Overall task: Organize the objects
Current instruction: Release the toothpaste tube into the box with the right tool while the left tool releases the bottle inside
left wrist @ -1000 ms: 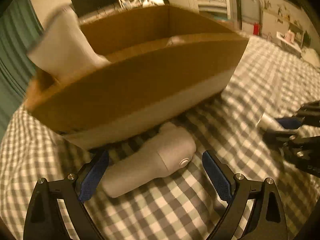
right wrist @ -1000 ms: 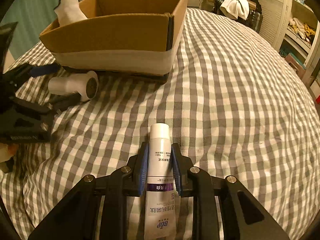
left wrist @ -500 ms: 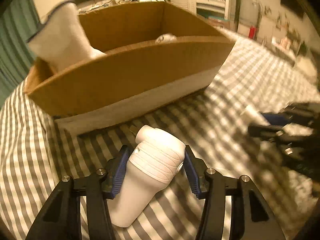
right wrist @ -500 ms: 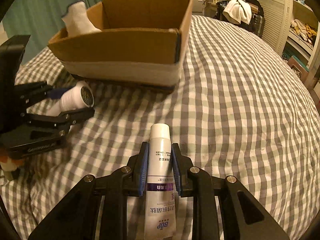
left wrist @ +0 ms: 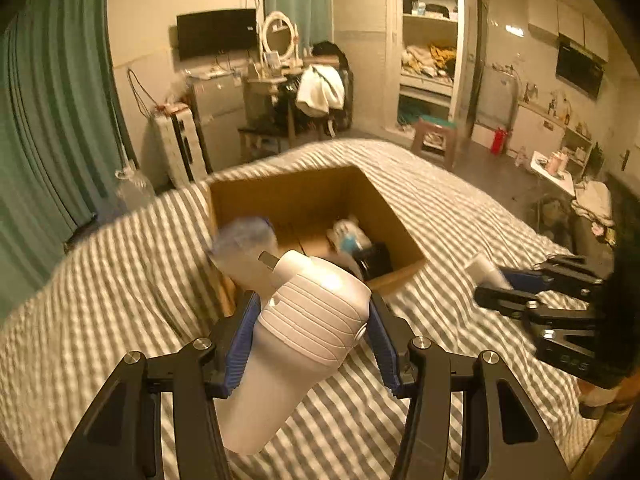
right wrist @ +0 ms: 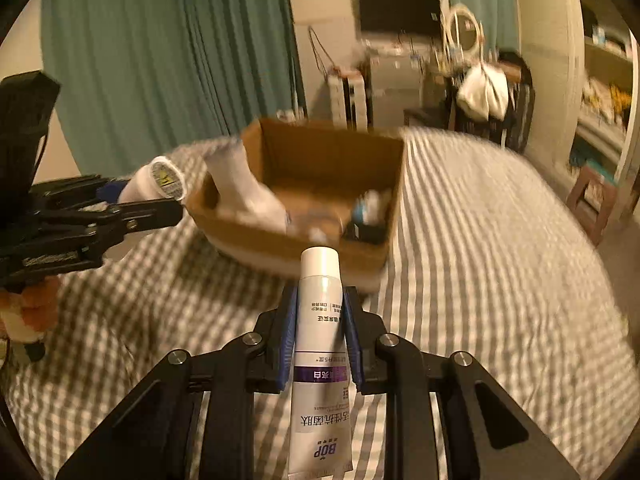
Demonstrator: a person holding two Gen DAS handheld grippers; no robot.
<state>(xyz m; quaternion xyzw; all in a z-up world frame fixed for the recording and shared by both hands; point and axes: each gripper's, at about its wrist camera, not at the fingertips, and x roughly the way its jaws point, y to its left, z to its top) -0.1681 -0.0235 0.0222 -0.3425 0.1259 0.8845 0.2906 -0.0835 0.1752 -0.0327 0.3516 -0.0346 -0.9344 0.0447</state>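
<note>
My left gripper (left wrist: pixel 312 312) is shut on a white plastic device (left wrist: pixel 304 332) with a ribbed body, held in the air in front of the open cardboard box (left wrist: pixel 394 216). My right gripper (right wrist: pixel 320 308) is shut on a white tube (right wrist: pixel 320 344) with a purple band, also lifted, short of the box (right wrist: pixel 328 148). In the box lie a white sock (right wrist: pixel 240 184), a white and blue item (left wrist: pixel 346 238) and a black item (left wrist: pixel 374 262). The left gripper (right wrist: pixel 176 200) also shows in the right wrist view, and the right gripper (left wrist: pixel 492 284) in the left wrist view.
The box sits on a bed with a grey and white checked cover (right wrist: pixel 500 280). Teal curtains (right wrist: pixel 160 60) hang behind it. A suitcase (left wrist: pixel 180 144), a dresser with a round mirror (left wrist: pixel 280 40), a stool (left wrist: pixel 436 140) and open shelves stand beyond the bed.
My left gripper closed on the white device and lifted it off the bed. Both grippers have risen with their objects, so both views now look down into the box.
</note>
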